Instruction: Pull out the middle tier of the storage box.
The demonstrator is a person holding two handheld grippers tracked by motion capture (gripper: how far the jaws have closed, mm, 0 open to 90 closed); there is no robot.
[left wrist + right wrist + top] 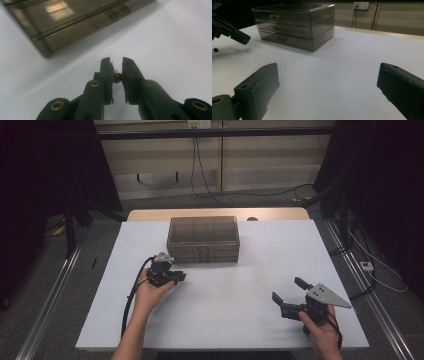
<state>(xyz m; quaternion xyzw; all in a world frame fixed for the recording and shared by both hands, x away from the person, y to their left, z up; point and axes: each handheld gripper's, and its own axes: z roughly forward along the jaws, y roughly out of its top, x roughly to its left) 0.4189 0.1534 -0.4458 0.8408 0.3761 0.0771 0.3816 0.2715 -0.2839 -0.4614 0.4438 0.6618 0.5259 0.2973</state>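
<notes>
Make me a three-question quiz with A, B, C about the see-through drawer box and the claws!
1. Where is the drawer box on the table? A at the far edge; B at the near edge; C hanging off the left side.
2. How many drawers has it? A one; B three; C five.
3. How is the right claw? A wide open; B shut; C gripping the box.
Answers: 1 A, it stands at the back, in the middle. 2 B, three fronts are stacked. 3 A, its jaws stand far apart with nothing between.

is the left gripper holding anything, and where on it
The left gripper pinches a small brown bead-like object by its sides, well back from the tips.
</notes>
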